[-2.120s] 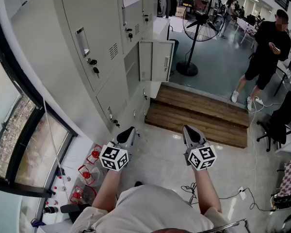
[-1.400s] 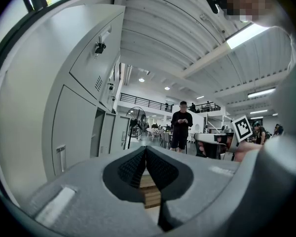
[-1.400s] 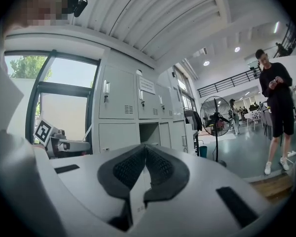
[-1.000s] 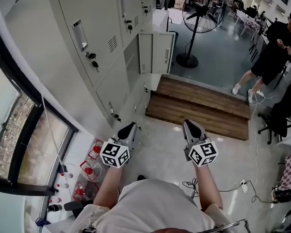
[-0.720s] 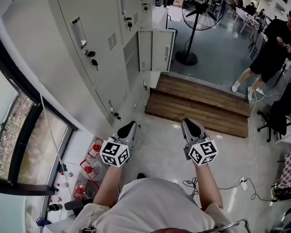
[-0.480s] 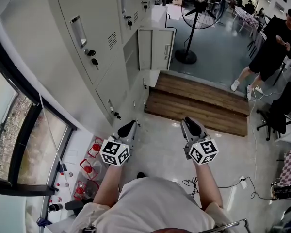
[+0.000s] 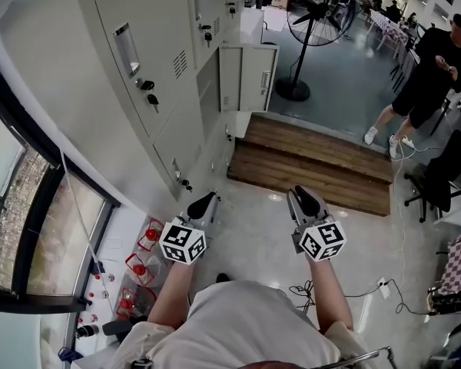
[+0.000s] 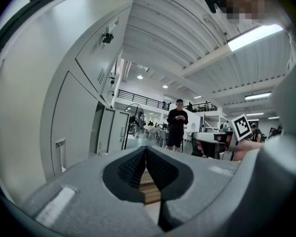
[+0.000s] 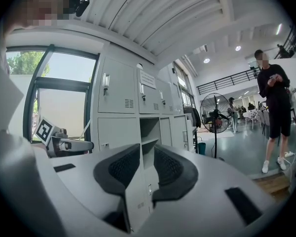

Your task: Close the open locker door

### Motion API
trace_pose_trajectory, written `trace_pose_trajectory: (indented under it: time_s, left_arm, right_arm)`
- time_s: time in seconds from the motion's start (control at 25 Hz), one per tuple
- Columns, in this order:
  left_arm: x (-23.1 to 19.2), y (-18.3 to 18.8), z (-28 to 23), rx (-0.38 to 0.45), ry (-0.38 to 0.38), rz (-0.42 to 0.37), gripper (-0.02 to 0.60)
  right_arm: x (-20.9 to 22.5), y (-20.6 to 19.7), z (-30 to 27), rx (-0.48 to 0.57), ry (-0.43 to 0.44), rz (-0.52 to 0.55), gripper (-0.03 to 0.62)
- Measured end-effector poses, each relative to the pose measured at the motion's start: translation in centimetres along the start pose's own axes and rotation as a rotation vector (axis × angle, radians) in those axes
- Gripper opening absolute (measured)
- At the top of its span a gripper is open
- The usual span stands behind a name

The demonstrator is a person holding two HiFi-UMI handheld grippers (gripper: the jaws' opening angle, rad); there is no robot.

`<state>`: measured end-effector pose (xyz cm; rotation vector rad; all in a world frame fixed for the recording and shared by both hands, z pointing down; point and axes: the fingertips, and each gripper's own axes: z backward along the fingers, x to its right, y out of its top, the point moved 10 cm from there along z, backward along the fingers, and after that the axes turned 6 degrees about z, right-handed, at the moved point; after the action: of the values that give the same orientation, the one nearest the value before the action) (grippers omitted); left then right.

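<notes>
The grey lockers (image 7: 131, 83) run along the left. One lower locker door (image 7: 247, 78) stands open, swung out over the floor; it also shows in the left gripper view (image 8: 113, 131) and, beside its open compartment (image 9: 149, 132), in the right gripper view (image 9: 180, 131). My left gripper (image 7: 203, 203) hovers over the floor well short of that door, its jaws shut tip to tip (image 8: 146, 150) on nothing. My right gripper (image 7: 303, 198) is level with it to the right; its jaws (image 9: 147, 154) are opening, with a gap and nothing between them.
A wooden step (image 7: 315, 167) crosses the floor between me and the open door. Beyond it stand a pedestal fan (image 7: 316, 18) and a person in black (image 7: 426, 68). An office chair (image 7: 444, 183) is at right, red canisters (image 7: 142, 256) by the window wall, cables (image 7: 353, 292) on the floor.
The view has drifted slightly and the person in black has shifted at the far right. Both grippers hang in nearly the same place above the floor.
</notes>
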<state>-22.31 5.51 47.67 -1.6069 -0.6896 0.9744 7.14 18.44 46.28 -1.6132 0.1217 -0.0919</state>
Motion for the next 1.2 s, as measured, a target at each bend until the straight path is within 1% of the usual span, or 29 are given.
trace_pose_trajectory:
  time_s: [0.4, 0.6, 0.88, 1.04, 1.2]
  left_arm:
    - [-1.8, -0.3, -0.1, -0.016, -0.015, -0.018, 0.015]
    - [-2.7, -0.7, 0.4, -0.037, -0.027, -0.036, 0.015]
    - [-3.8, -1.8, 1.1, -0.045, -0.023, -0.023, 0.015]
    - [-4.1, -2.0, 0.5, -0.046, -0.009, -0.021, 0.015]
    - [-3.7, -1.7, -1.7, -0.047, -0.008, -0.052, 0.015]
  right_arm:
    - [-1.1, -0.5, -1.3, -0.032, -0.022, 0.017, 0.075]
    - [-2.0, -1.1, -1.9, -0.051, -0.034, 0.012, 0.075]
    - [-3.4, -1.9, -3.4, -0.077, -0.01, 0.015, 0.075]
    - [-2.4, -1.9, -4.5, -0.072, 0.005, 0.017, 0.075]
    - [0.0, -2.4, -6.2, -0.064, 0.024, 0.001, 0.075]
